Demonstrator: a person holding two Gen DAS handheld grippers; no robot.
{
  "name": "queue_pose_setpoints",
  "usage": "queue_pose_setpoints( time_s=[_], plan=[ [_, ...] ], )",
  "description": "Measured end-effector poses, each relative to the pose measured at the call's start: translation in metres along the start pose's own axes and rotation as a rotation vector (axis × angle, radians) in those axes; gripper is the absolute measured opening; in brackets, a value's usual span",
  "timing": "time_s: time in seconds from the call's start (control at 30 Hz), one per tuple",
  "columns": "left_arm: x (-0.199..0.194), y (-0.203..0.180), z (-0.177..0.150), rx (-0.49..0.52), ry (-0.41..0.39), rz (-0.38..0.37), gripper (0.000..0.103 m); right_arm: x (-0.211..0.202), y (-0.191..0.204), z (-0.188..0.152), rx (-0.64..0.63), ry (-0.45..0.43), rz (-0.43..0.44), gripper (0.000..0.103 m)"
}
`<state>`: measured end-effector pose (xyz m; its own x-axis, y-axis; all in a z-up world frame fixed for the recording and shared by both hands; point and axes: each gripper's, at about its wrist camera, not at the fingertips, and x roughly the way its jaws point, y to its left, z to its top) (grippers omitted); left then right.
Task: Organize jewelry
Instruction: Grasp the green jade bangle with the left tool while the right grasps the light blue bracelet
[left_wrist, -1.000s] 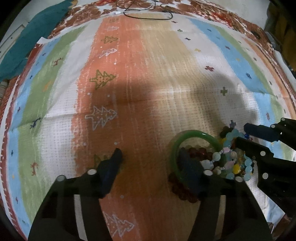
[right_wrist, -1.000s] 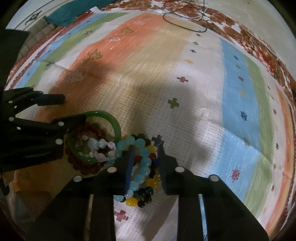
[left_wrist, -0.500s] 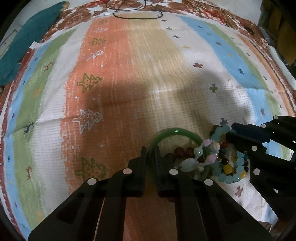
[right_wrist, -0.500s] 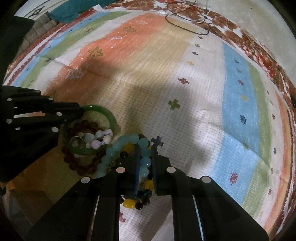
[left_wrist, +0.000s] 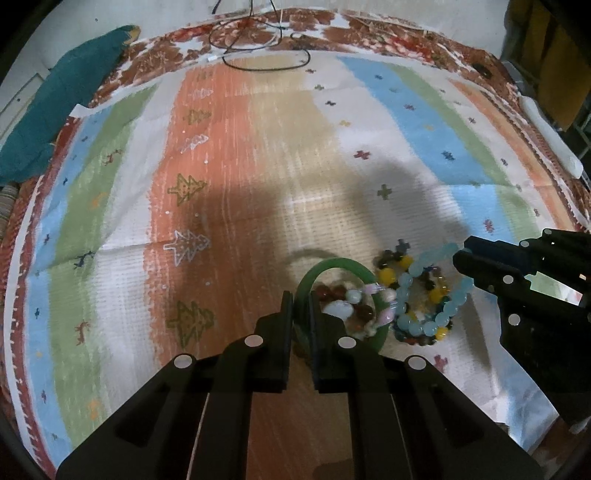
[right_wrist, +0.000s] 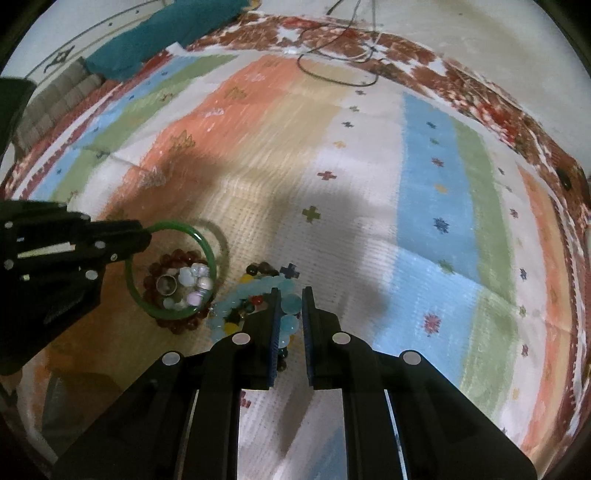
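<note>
Left tongs pinch my rigid, slippery green bangle by its rim; right tongs clamp the limp blue bead bracelet, both on the striped cloth.

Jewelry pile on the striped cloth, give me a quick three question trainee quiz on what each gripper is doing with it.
1. True or false: the left gripper is shut on the green bangle.
2. What does the right gripper pinch? A) pale blue bead bracelet B) silver ring C) black cable
3. Fill in: the silver ring lies inside the ____.

Key: 1 true; 2 A; 3 green bangle.
</note>
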<state>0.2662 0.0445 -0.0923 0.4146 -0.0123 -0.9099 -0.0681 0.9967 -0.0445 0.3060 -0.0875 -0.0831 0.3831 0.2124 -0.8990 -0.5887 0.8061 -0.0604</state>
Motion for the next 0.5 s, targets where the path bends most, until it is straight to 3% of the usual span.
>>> queue_pose_setpoints(
  time_s=[0.5],
  plan=[
    [-0.048,-0.006,-0.012,-0.020,-0.071,0.007,0.008,-0.041,-0.001,-0.010,0.100,-0.075,-0.008,0.012]
  ],
)
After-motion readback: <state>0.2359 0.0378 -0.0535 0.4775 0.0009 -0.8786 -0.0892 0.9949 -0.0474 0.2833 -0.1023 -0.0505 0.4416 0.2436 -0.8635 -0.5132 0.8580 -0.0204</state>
